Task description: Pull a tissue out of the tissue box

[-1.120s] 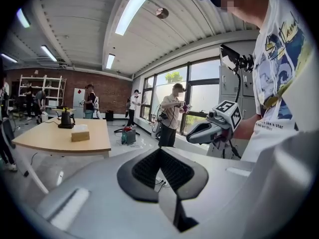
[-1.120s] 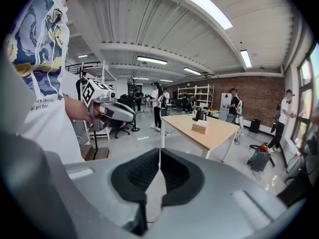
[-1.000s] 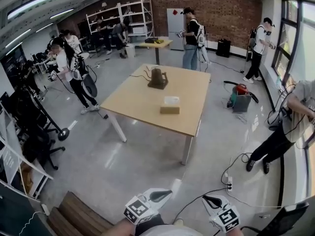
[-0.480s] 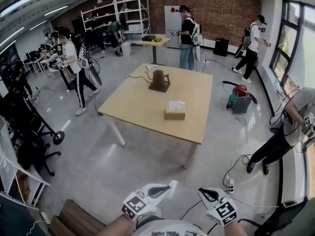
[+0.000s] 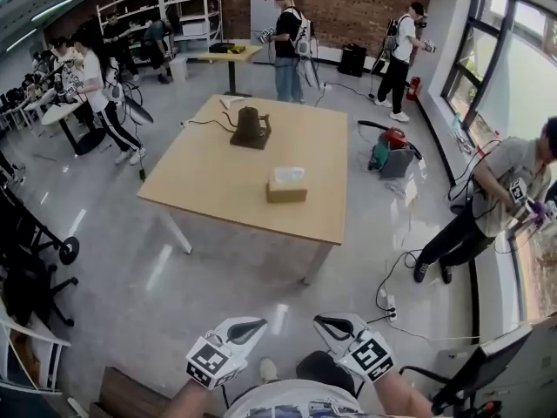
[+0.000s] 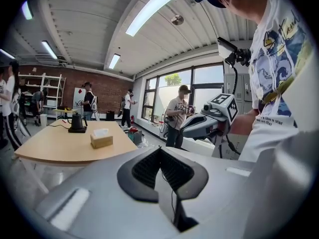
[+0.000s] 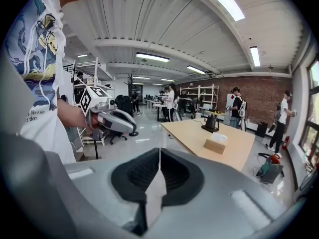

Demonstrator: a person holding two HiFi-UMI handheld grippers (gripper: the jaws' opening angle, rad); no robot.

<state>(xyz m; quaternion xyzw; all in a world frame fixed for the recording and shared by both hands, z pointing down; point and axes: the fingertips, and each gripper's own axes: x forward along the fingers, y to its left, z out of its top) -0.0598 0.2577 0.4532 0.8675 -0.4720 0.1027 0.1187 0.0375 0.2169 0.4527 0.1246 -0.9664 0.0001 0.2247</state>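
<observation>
The tan tissue box [image 5: 286, 185] with a white tissue poking from its top sits on the wooden table [image 5: 218, 177], near the right-hand front edge. It also shows in the left gripper view, tissue box [image 6: 101, 138], and in the right gripper view, tissue box [image 7: 215, 144]. Both grippers are held low in front of the person's body, far short of the table. My left gripper [image 5: 259, 325] is shut with nothing in it, its jaws meeting in a seam [image 6: 160, 153]. My right gripper [image 5: 320, 320] is shut and empty too [image 7: 159, 158].
A black kettle on a stand [image 5: 251, 127] with a cable sits at the table's far end. A red vacuum [image 5: 392, 149] and a bent-over person [image 5: 487, 198] are right of the table. Cables and a power strip [image 5: 389, 308] lie on the floor ahead; black chairs [image 5: 30, 259] stand left.
The person has walked closer to the table, which now looks larger and sits further left in the head view. Both grippers travelled along with the person and stayed shut.
</observation>
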